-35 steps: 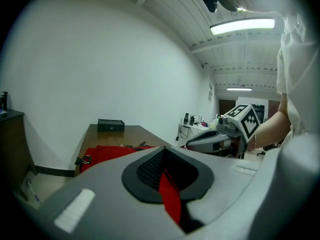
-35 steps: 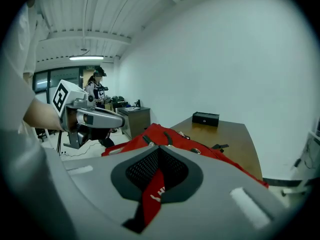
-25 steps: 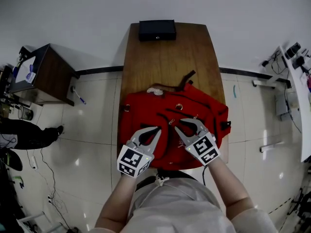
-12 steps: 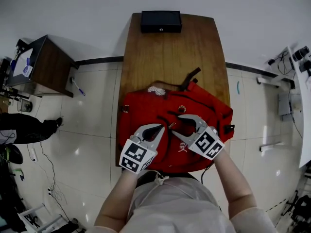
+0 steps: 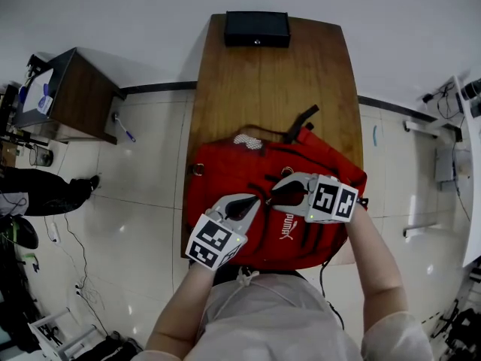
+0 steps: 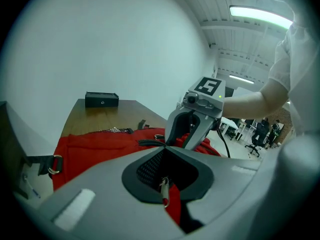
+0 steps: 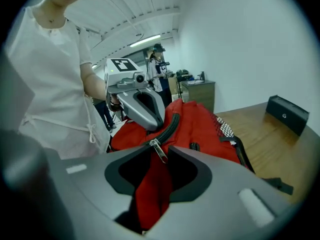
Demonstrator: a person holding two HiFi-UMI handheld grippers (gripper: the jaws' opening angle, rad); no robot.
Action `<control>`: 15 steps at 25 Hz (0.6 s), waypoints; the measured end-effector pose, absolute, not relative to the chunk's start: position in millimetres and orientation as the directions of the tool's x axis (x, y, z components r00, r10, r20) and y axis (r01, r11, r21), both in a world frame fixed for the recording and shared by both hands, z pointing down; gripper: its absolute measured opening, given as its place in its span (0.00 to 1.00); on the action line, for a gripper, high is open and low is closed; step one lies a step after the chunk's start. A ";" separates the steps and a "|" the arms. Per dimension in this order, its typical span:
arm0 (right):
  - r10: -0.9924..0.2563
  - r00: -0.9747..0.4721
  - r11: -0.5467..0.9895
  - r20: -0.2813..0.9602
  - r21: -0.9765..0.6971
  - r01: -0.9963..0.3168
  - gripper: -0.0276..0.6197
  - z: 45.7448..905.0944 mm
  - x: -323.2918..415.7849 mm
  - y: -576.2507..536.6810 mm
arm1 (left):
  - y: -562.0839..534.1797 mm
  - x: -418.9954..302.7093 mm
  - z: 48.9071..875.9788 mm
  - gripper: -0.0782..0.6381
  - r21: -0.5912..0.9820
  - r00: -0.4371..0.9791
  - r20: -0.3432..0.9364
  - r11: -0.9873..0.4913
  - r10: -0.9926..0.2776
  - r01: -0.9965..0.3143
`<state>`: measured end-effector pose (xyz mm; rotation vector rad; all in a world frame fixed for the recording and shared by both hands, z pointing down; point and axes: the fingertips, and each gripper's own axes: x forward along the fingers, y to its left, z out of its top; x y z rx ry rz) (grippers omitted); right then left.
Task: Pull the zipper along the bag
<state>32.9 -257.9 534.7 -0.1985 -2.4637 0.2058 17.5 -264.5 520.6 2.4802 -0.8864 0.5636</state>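
Note:
A red backpack [image 5: 248, 164] lies on the near end of the wooden table [image 5: 270, 74]. My left gripper [image 5: 254, 200] is shut on a fold of the bag's red fabric beside the zipper; a small metal pull [image 6: 163, 190] hangs inside its hollow. My right gripper [image 5: 274, 190] points left across the bag, tip to tip with the left one. Its jaws are closing, with the silver zipper pull [image 7: 159, 150] in the narrow gap between the tips and not visibly pinched. The black zipper track [image 7: 171, 125] runs away from the pull toward the left gripper.
A black box [image 5: 257, 28] sits at the table's far end. A dark side cabinet [image 5: 71, 104] stands left of the table on the tiled floor, with a pen [image 5: 125, 131] lying near it. A bystander's legs [image 5: 41, 200] show at the far left.
My right gripper has swung round to the right, from pointing up the bag to pointing left across it. The left gripper has kept its hold in the same place.

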 end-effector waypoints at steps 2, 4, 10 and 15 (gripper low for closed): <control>0.224 -0.746 0.973 0.627 -0.192 0.131 0.09 534.7 36.6 -254.6 | -264.7 18.7 522.3 0.12 0.265 0.707 0.522 -0.697 -0.477 -0.666; 0.230 -0.730 0.973 0.643 -0.179 0.148 0.06 534.5 38.9 -250.2 | -263.6 21.6 520.7 0.12 0.255 0.707 0.529 -0.707 -0.469 -0.660; 0.147 -0.719 0.989 0.679 -0.091 0.116 0.06 535.0 44.0 -244.4 | -259.2 32.6 520.3 0.12 0.241 0.715 0.549 -0.737 -0.433 -0.631; 0.077 -0.720 0.997 0.690 -0.066 0.044 0.06 534.6 50.1 -235.3 | -257.3 34.6 526.3 0.12 0.250 0.723 0.565 -0.752 -0.398 -0.609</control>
